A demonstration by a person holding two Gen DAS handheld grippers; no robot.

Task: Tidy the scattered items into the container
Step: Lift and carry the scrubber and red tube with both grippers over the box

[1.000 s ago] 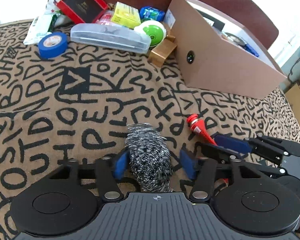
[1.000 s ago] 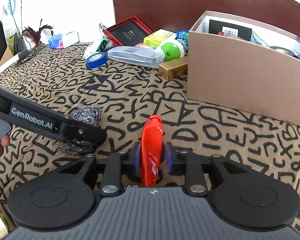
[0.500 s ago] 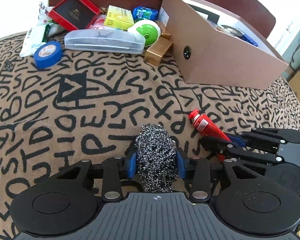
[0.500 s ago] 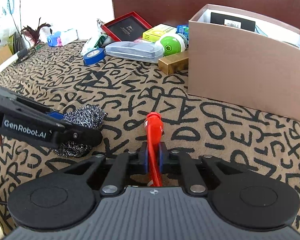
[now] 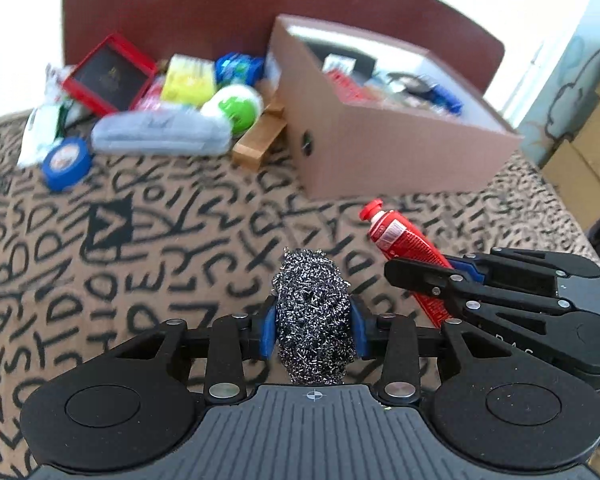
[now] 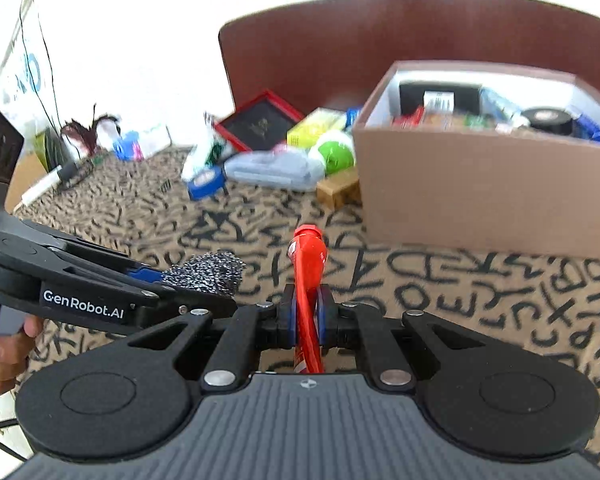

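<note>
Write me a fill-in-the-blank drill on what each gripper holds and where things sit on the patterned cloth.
1. The left gripper is shut on a ball of steel ____.
2. The right gripper pinches a tube coloured ____.
3. The cardboard box stands open and already holds ____ items.
4. The roll of tape lying on the cloth is ____.

Missing words: wool; red; several; blue

Blurred clutter (image 5: 168,92) behind; red tube's (image 6: 306,280) tail hidden behind tool body
</note>
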